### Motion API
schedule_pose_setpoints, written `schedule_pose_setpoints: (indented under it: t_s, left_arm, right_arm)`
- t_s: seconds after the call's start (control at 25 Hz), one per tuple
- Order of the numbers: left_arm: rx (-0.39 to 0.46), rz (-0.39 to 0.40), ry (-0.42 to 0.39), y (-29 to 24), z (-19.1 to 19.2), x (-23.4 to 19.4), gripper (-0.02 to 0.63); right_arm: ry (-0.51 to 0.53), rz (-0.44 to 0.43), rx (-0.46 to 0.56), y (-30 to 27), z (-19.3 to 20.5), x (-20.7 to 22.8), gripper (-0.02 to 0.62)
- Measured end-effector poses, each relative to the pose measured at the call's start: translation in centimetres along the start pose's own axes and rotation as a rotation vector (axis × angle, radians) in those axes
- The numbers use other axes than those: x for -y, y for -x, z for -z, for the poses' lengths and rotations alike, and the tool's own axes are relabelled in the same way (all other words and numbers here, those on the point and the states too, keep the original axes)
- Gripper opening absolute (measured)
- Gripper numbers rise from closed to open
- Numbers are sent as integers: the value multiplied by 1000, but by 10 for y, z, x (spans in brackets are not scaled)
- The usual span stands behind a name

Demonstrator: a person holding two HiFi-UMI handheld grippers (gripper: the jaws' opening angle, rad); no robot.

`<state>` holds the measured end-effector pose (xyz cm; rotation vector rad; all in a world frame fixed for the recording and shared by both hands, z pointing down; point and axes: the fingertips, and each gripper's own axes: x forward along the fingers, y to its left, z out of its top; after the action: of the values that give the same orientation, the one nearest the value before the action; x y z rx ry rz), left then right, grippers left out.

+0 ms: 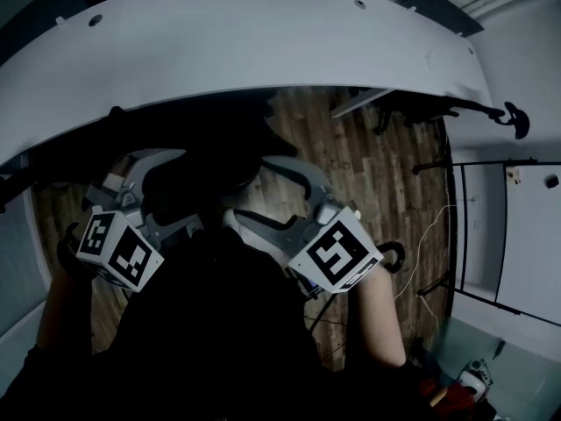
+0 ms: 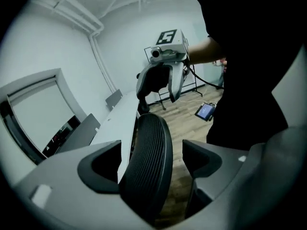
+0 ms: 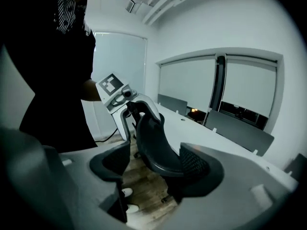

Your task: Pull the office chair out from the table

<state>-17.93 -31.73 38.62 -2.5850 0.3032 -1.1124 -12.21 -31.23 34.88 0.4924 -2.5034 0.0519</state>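
The black mesh office chair (image 1: 219,160) sits tucked against the curved white table (image 1: 263,42), with me right behind its backrest. My left gripper (image 1: 188,189) and right gripper (image 1: 248,187) straddle the backrest's top edge from either side. In the left gripper view the backrest (image 2: 148,152) runs between the jaws of the left gripper (image 2: 151,163); the jaws stand apart, with a gap at the right pad. The right gripper (image 2: 158,87) shows at the backrest's far end. In the right gripper view the right gripper (image 3: 153,164) is open around the backrest (image 3: 153,143). The left gripper (image 3: 136,110) shows beyond.
Wooden floor (image 1: 351,174) lies under and to the right of the chair. A tablet (image 2: 207,110) lies on the floor. Black stands and cables (image 1: 438,226) are at the right. Grey dividers (image 3: 240,131) stand along the table's (image 3: 216,143) far side. My shoes (image 3: 127,193) are below the chair.
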Motion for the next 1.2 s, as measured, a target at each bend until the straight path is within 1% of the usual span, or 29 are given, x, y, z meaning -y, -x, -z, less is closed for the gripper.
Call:
schedule_pose_setpoints:
  t_s: [0.16,0.36,0.44,0.56,0.6,0.68,0.76,0.84,0.88,0.92,0.96,1.04,1.2]
  left_arm:
    - [-105,32,-101,-16,20,6,424]
    - [-189,80,-127,-30,42,12,457]
    - [-233,96,-152,-34,51,12,471]
    - [-327,81,-213,-38,63,3,471]
    - [-364,64,-245,-40,68,-1,479]
    - [-420,49,-298,-45,78,-4,485]
    - [-430,52,-305,-47,81,-6,488]
    - [-408,53,-294,-49,76,-5,471]
    - [-401,67,-291,-50,75,-1,455]
    - [-399,85,-288,-49,76,2,410]
    - [-398,98,-288,-47,77,4,385]
    - [-393,109,-297,-44,77,3,379]
    - [-388,140,-322,-40,83,7,359]
  right_arm:
    - [83,-25,-90,-19,13,-6,352]
    - [163,-56,-165,-48,31,-11,398]
    - [184,-70,-203,-60,37,-12,418]
    - [234,-90,-279,-79,48,-11,451]
    - [259,-83,-305,-82,50,-9,453]
    - [312,-38,-351,-88,54,-1,453]
    - [391,17,-413,-95,63,10,453]
    - [456,48,-460,-105,74,18,453]
    - [467,45,-466,-110,78,18,453]
    - [468,31,-464,-114,79,16,453]
    - [471,17,-459,-116,78,15,453]
    - [502,7,-461,-118,75,14,447]
    - [607,26,-508,-119,78,14,366]
